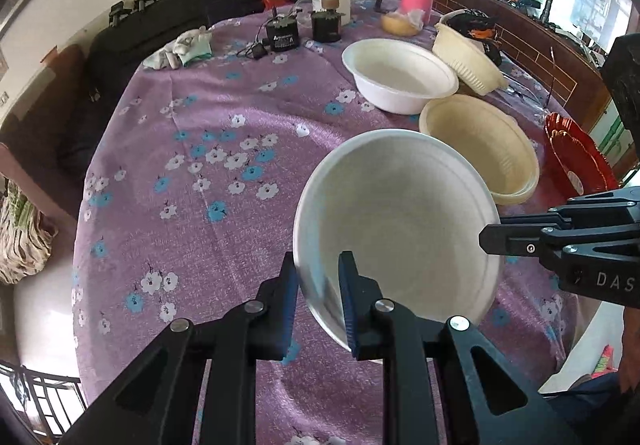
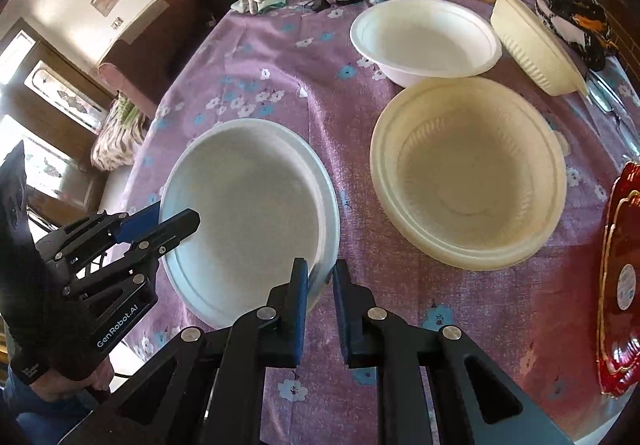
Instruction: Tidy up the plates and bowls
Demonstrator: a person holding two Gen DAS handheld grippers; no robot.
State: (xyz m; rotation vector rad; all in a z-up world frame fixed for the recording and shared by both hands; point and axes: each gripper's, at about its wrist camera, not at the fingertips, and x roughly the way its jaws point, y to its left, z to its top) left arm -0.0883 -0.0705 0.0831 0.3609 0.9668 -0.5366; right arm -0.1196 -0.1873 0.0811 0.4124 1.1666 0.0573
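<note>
My left gripper (image 1: 318,285) and right gripper (image 2: 320,285) both pinching rim of white foam bowl (image 2: 248,213), tilted, shallow, plain inside. Cream ribbed bowl (image 2: 468,173) just beside.

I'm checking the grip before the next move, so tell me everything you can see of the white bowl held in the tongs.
The white bowl is round and shallow with a wide flat rim, matte like foam or paper pulp, and looks empty. It is tilted above the purple flowered tablecloth. The left tongs pinch its rim on one side, the right tongs on another. The cream bowl sits apart beside it.
</note>
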